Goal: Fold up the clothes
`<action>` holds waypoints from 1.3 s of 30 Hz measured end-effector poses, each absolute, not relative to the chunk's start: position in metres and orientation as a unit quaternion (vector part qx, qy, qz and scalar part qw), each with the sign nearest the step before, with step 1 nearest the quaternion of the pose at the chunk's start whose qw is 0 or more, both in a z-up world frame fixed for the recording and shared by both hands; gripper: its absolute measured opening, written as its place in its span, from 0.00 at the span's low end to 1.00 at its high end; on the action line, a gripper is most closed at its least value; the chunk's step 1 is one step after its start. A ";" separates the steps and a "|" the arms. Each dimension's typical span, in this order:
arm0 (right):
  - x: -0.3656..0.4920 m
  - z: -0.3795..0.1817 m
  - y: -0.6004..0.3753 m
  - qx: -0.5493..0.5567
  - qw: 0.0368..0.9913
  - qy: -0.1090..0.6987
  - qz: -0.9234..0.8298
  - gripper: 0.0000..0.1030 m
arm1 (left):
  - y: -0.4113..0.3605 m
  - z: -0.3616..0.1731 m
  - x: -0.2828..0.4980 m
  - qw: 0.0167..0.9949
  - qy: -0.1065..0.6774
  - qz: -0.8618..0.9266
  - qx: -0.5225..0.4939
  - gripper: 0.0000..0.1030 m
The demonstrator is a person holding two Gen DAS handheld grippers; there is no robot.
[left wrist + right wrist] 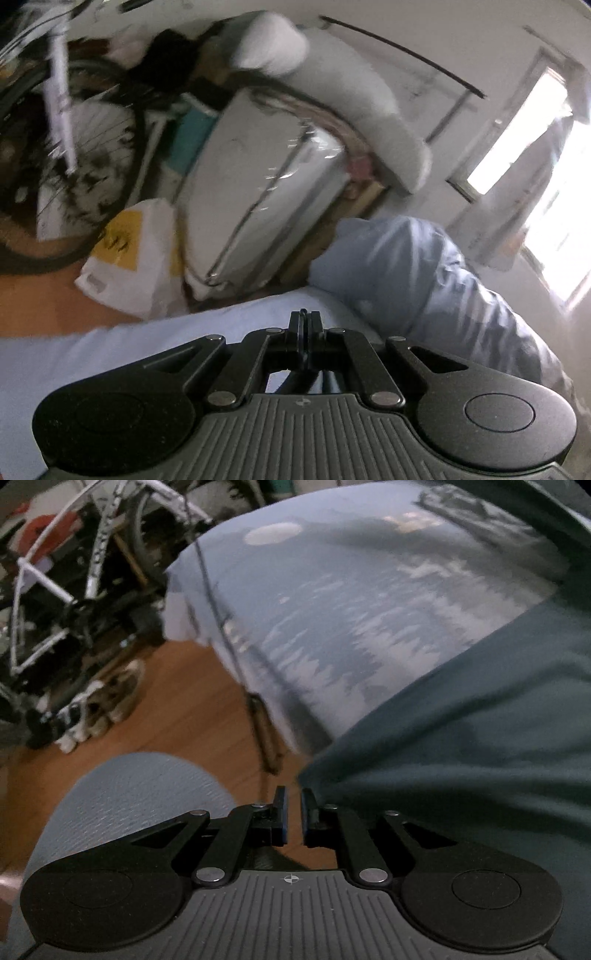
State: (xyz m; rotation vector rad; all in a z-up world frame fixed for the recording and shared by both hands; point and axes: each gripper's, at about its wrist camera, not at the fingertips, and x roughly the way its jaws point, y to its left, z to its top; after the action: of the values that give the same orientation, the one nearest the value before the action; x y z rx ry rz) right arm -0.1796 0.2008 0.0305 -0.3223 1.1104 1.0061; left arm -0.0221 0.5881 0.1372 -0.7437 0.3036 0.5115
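A dark teal garment (pixel 461 738) lies spread over the right side of the bed (pixel 351 609), which has a pale blue sheet. One corner of the garment reaches down to just beside the right fingertip. My right gripper (pixel 293 808) hangs past the bed's edge over the wooden floor. Its blue pads stand a narrow gap apart, with only floor showing between them. My left gripper (pixel 304 318) is shut just above the pale sheet (pixel 129 343), and I see no cloth between its fingers. The garment does not show in the left wrist view.
A crumpled pale blue bundle (pixel 406 280) lies on the bed right of the left gripper. Beyond are a plastic-wrapped white box (pixel 266 184), a white-and-yellow bag (pixel 129 251) and a bicycle (pixel 74 572). Shoes (pixel 99 701) stand on the floor. A rounded grey-blue fabric shape (pixel 129 794) sits close at left.
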 end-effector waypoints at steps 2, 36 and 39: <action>-0.187 0.029 0.203 -0.148 0.715 0.504 0.461 0.10 | 0.594 0.121 -0.026 0.878 0.167 0.258 -0.367 0.07; -0.145 0.064 0.099 0.015 0.812 0.436 0.387 0.56 | 0.531 0.000 -0.015 0.809 0.234 0.290 -0.454 0.13; -0.140 0.066 0.091 0.025 0.817 0.433 0.381 0.56 | 0.525 0.011 -0.013 0.818 0.222 0.300 -0.438 0.11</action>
State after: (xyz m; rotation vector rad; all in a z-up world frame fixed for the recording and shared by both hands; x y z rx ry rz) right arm -0.1404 0.0914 0.0658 0.0523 0.9229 0.8118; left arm -0.0129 0.5252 0.0115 -0.9336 0.4724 0.6400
